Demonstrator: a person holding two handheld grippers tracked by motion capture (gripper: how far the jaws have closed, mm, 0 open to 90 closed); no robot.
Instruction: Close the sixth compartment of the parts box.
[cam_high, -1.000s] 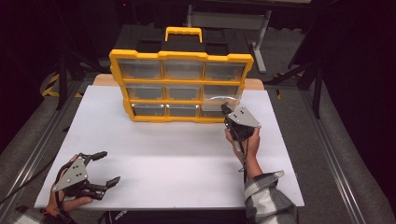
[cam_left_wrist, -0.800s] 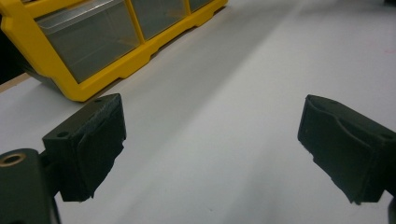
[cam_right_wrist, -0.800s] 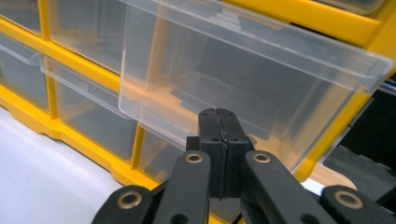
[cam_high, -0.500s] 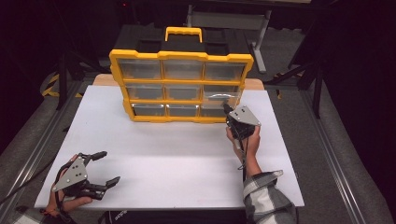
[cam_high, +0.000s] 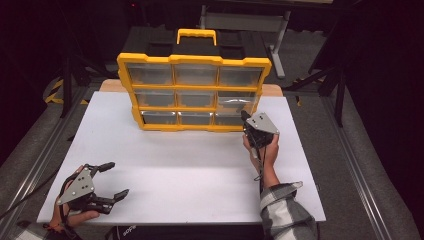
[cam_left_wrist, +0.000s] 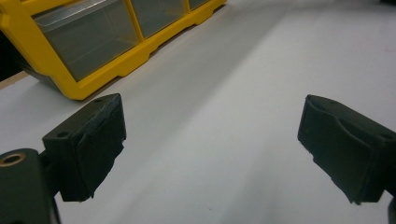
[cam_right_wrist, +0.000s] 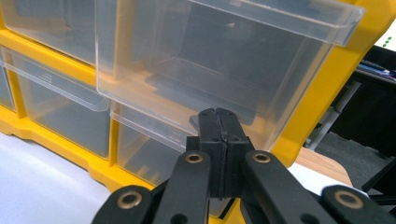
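A yellow organiser (cam_high: 194, 88) with clear drawers stands upright at the back of the white table (cam_high: 190, 170). Its middle-right drawer (cam_high: 236, 102) sticks out a little from the frame. My right gripper (cam_high: 245, 116) is shut, and its tips touch the small tab at the lower front edge of that drawer (cam_right_wrist: 210, 60). In the right gripper view the jaws of the right gripper (cam_right_wrist: 218, 116) press flat together, and I cannot tell whether the tab is pinched. My left gripper (cam_high: 116, 179) rests open at the near left of the table with nothing between its pads (cam_left_wrist: 95, 142).
The organiser's lower corner (cam_left_wrist: 116, 56) lies ahead and to the left in the left gripper view. White tabletop stretches between the two hands. Dark floor and metal stands surround the table, and a wooden board edge (cam_high: 272, 90) shows behind the organiser.
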